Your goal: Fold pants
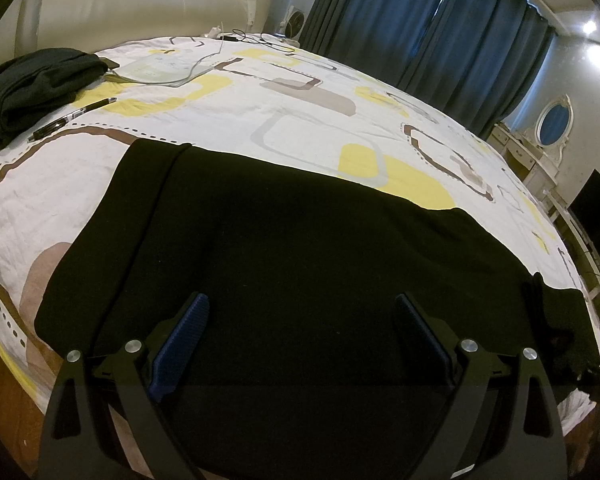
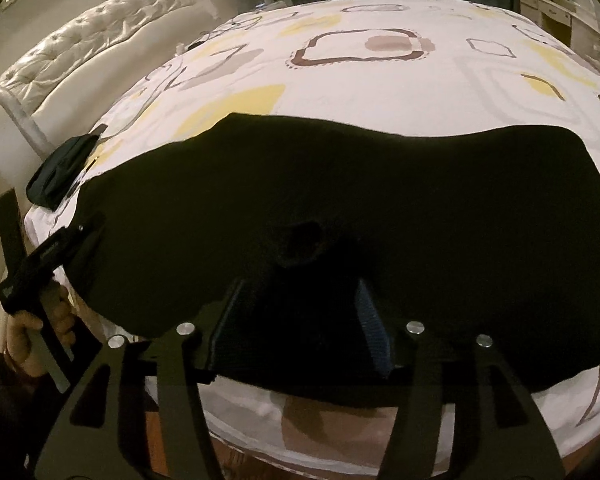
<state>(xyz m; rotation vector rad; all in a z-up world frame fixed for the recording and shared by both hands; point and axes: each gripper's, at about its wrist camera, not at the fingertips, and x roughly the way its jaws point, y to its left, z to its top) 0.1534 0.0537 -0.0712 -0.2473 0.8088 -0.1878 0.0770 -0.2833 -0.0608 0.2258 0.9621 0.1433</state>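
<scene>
Lying flat on the patterned white bedspread [image 1: 300, 108], the black fabric pants [image 1: 300, 232] are spread beneath both tongs. Left gripper [image 1: 302, 304] jaws are held wide apart above the cloth. Right gripper [image 2: 300, 292] jaws are spread, fabric bunched between them at 12 o'clock; contact cannot be told.

The left gripper [image 1: 302, 336] is spread wide, its blue pads [image 1: 184, 332] well apart. The right gripper [image 2: 300, 320] is narrower, cloth bunched between its pads. A bare hand [image 2: 28, 332] holds the left handle.
</scene>
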